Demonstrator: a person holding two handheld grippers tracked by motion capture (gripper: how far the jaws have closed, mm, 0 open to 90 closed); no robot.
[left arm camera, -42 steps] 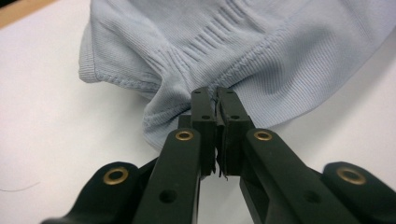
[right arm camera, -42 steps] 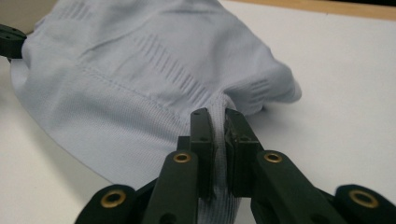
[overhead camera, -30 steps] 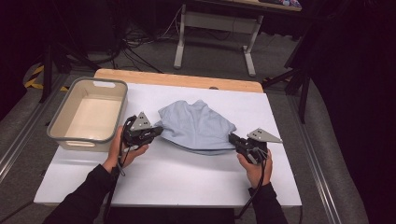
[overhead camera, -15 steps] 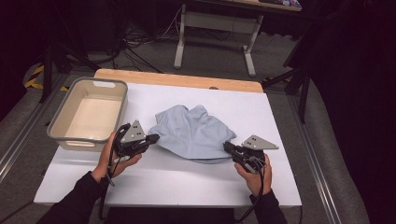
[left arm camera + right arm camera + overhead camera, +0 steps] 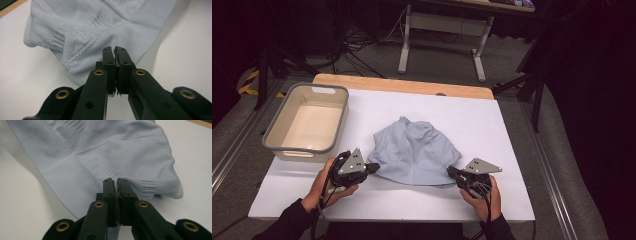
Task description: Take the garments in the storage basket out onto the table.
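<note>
Both tongs are clamped on the light blue garment (image 5: 417,152), the left tongs (image 5: 373,167) on its left hem corner and the right tongs (image 5: 451,172) on its right hem corner. Largest first: the white surface (image 5: 512,145) carries everything; the grey bin (image 5: 277,142) sits by its left edge; the garment lies rumpled mid-surface, toward the near edge. Each bite looks thin, so an uneven pull could slip a corner free, or drag the far folds into a bunch.

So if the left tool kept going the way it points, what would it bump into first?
The light blue garment. The left tool is already shut on its edge and points across it, so more of that cloth comes first.
</note>
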